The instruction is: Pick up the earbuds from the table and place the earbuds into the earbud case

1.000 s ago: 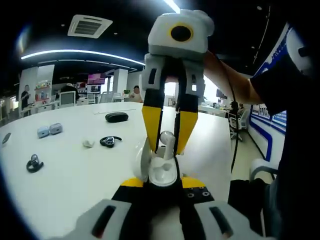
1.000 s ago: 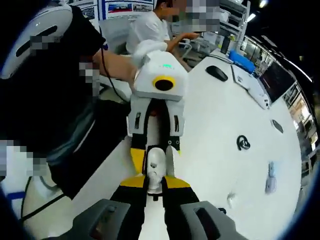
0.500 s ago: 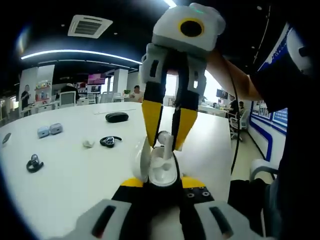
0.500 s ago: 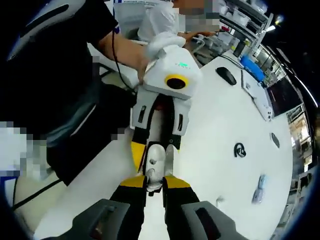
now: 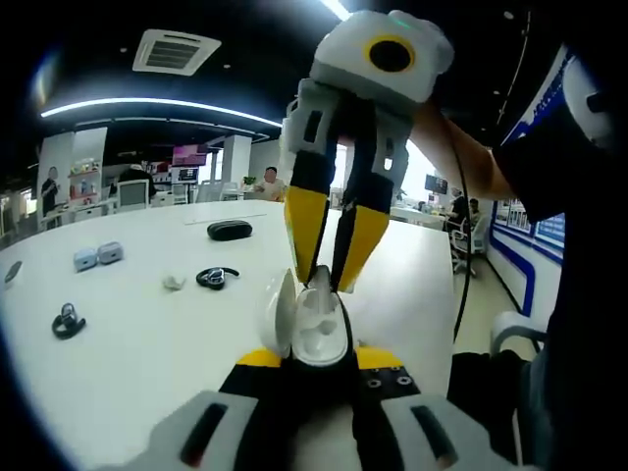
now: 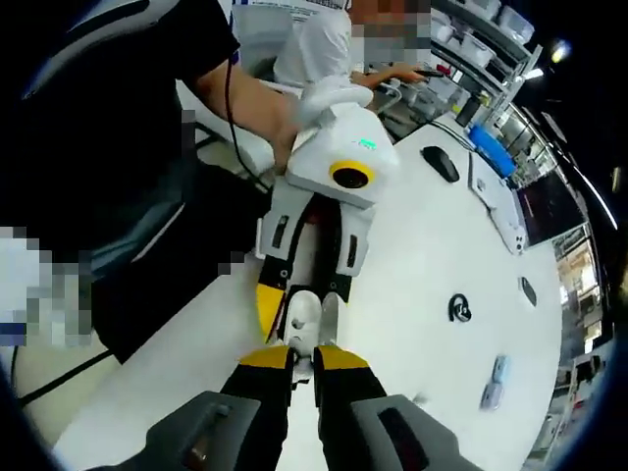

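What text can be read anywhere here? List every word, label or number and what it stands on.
No text is readable.
Blue-and-white wall posters: print too blurred to read.
Pink screen at the far wall: too small to read.
White open earbud case held by the left hand-held gripper: no marking visible.

Case [image 5: 316, 329] white, lid white. Earbud [image 5: 321, 280] white. Fingers [image 5: 306, 228] yellow with black edges. Tabletop [image 5: 128, 343] white. Ear hooks [image 5: 216, 278] black. Pouch [image 5: 229, 230] black. Small cases [image 5: 97, 255] pale blue-grey
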A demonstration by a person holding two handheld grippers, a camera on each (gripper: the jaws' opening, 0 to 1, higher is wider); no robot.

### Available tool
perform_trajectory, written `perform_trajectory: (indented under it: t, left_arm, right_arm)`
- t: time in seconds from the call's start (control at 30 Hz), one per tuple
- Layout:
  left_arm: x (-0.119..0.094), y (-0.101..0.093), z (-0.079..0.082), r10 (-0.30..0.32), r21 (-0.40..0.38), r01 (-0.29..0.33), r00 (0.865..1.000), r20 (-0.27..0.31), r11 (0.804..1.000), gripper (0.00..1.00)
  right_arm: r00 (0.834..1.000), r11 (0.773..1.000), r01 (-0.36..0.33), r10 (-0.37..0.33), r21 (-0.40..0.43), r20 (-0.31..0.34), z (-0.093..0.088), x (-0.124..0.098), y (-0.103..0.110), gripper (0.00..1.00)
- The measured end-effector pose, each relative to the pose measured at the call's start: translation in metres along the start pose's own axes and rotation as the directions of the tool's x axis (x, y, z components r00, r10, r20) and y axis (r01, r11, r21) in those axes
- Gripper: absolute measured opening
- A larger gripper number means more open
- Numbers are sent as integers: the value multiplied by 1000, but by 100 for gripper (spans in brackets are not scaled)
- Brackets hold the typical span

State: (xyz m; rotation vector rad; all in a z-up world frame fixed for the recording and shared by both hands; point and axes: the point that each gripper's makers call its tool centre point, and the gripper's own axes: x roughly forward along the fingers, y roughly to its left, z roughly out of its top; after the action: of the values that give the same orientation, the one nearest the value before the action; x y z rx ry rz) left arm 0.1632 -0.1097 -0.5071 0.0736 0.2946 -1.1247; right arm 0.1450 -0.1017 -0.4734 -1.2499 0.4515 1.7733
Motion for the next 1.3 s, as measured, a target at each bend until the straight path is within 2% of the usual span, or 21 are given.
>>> perform_trajectory:
  t: [0.27,0.33,0.57,0.67,0.77,0.8,0.87,0.97,1.07,1.13,1.17,1.3]
  left_arm:
    - [0,0,0,0,1,0,1000,0,1000,25]
    - [0,0,0,0,1,0,1000,0,1000,25]
    - [0,-1,0,-1,0,1,1000,0,1000,25]
    - [0,-1,0,0,2,0,1000,0,1000,25]
    - [0,-1,0,2,2,-2,1000,0,1000,25]
    - [0,-1,0,2,2,-2,1000,0,1000,25]
    - [0,-1,0,2,2,-2,1000,0,1000,25]
    - [0,-1,0,2,2,-2,1000,0,1000,25]
    - [0,-1,0,1,2,-1,1000,0,1000,25]
    - [0,-1,0,2,2,-2,1000,0,1000,25]
    - [0,-1,0,2,2,-2,1000,0,1000,25]
    - [0,-1,0,4,4,-4,1000,-1,1000,25]
  right_arm:
    - [1000,999,4,-4,-33,2,8,3,2,6]
    - [1000,1000,21,-21,8,7,8,3,1,8]
    - [994,992,96,-99,76,36,9,-11,-1,12]
    - [992,969,116,-123,220,20,0,-18,5,13]
    - [986,947,149,-164,284,32,-8,-22,5,13]
    - [983,932,153,-176,329,44,-9,-22,6,13]
    - [974,887,156,-212,435,85,-9,-21,4,13]
    - [957,831,144,-256,538,138,-10,-13,4,12]
    - [945,814,172,-295,554,140,-15,-8,0,12]
    - [926,787,192,-344,587,159,-13,-8,-6,12]
    - [921,782,201,-356,590,160,-14,-7,-8,12]
    - [909,786,231,-385,573,162,-14,-7,-10,11]
